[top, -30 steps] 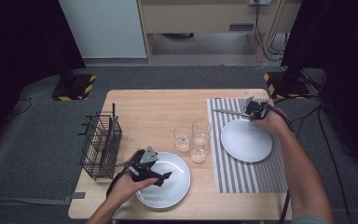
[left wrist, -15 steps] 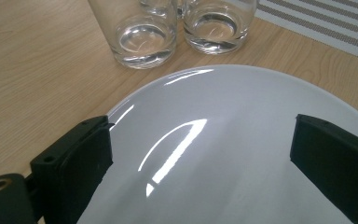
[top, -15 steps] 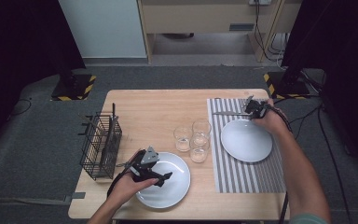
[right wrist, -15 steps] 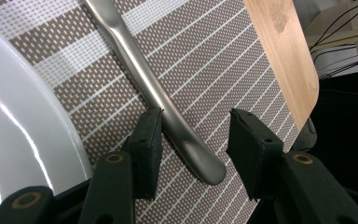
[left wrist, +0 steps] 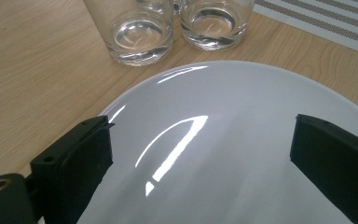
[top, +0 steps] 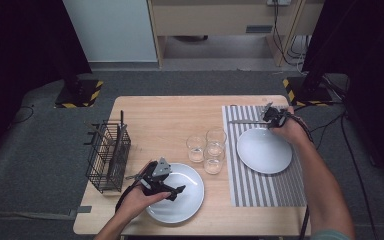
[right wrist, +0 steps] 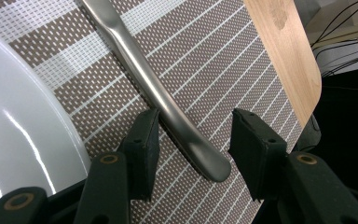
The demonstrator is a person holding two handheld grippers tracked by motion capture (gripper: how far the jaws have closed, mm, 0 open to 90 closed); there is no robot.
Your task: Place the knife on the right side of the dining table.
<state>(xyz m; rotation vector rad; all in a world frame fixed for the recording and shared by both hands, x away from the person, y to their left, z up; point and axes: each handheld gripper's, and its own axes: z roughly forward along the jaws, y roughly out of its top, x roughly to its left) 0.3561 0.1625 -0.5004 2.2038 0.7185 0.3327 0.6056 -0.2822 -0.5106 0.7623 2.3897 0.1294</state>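
Observation:
A metal utensil point(top: 242, 121) lies on the striped placemat point(top: 260, 190) beyond the right white plate point(top: 265, 150). The end of its handle point(right wrist: 168, 105) lies between the jaws of my right gripper point(right wrist: 193, 121) point(top: 271, 116). The jaws have just been opening, and a gap shows beside the right pad. My left gripper point(top: 177, 182) point(left wrist: 200, 135) hovers open over the near-left white plate point(top: 185, 210) point(left wrist: 223, 93), its jaws wide apart with nothing between them.
Three empty glasses point(top: 213, 160) stand mid-table between the plates; two of them point(left wrist: 142, 28) rise just beyond the left plate. A black wire basket point(top: 107, 157) stands at the table's left edge. The right plate's rim point(right wrist: 18, 107) lies close beside the right gripper.

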